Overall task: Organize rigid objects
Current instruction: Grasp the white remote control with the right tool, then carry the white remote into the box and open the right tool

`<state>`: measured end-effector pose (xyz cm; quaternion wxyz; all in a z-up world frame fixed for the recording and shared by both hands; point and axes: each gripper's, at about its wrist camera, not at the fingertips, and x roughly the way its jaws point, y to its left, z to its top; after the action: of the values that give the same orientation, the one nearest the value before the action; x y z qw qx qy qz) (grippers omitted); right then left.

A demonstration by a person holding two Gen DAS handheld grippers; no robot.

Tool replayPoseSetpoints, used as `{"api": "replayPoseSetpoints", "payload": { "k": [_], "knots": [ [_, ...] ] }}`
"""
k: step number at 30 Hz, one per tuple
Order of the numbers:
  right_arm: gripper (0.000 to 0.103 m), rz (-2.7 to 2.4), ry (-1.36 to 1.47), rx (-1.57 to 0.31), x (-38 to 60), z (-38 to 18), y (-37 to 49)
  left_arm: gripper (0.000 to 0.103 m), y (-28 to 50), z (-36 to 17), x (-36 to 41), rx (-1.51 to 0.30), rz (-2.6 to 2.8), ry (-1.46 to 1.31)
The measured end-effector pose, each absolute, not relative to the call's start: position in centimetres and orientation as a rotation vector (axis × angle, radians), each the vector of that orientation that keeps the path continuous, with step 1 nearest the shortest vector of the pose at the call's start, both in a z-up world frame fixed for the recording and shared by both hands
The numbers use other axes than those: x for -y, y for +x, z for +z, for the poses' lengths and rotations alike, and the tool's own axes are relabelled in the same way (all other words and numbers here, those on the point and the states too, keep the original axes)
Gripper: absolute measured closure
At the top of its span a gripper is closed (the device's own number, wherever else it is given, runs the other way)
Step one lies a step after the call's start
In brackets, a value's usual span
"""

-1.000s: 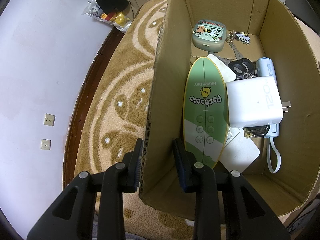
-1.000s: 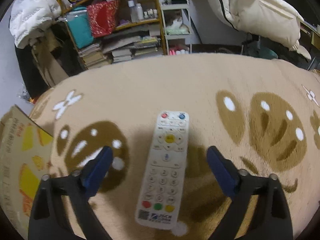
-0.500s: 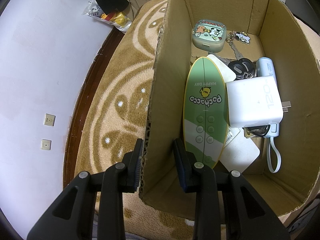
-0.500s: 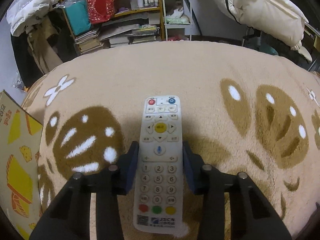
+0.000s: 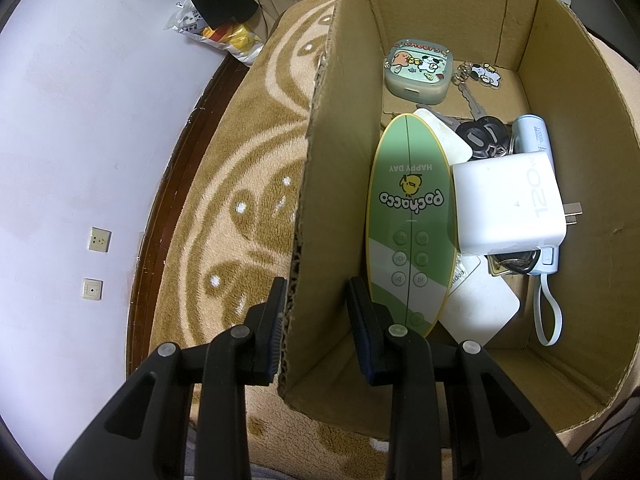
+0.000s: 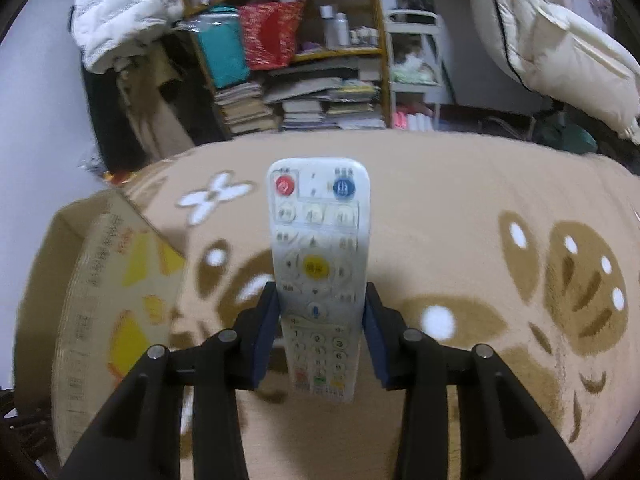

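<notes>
At lower centre of the right wrist view, my right gripper [image 6: 320,320] is clamped on the white remote control [image 6: 319,264], both pads against its long edges, holding it clear of the beige patterned rug [image 6: 460,208]. At lower centre of the left wrist view, my left gripper [image 5: 316,312] straddles the near-left wall of the cardboard box [image 5: 320,184], one finger outside and one inside. Inside the box lie a green surfboard-shaped remote [image 5: 408,216], a white charger [image 5: 508,204] and keys [image 5: 480,136].
</notes>
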<state>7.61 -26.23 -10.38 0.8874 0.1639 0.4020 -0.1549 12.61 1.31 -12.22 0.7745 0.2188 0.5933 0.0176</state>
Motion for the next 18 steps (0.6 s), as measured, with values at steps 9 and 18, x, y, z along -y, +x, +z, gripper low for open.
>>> {"api": "replayPoseSetpoints", "payload": {
  "k": [9,18],
  "knots": [
    [0.086,-0.187,0.258,-0.767,21.1,-7.4,8.2,0.073,12.6,-12.2,-1.3,-1.285,0.039,0.474],
    [0.086,-0.130,0.250,-0.693,18.6,-5.9,7.4,0.073,12.6,-12.2,-1.3,-1.285,0.039,0.474]
  ]
}}
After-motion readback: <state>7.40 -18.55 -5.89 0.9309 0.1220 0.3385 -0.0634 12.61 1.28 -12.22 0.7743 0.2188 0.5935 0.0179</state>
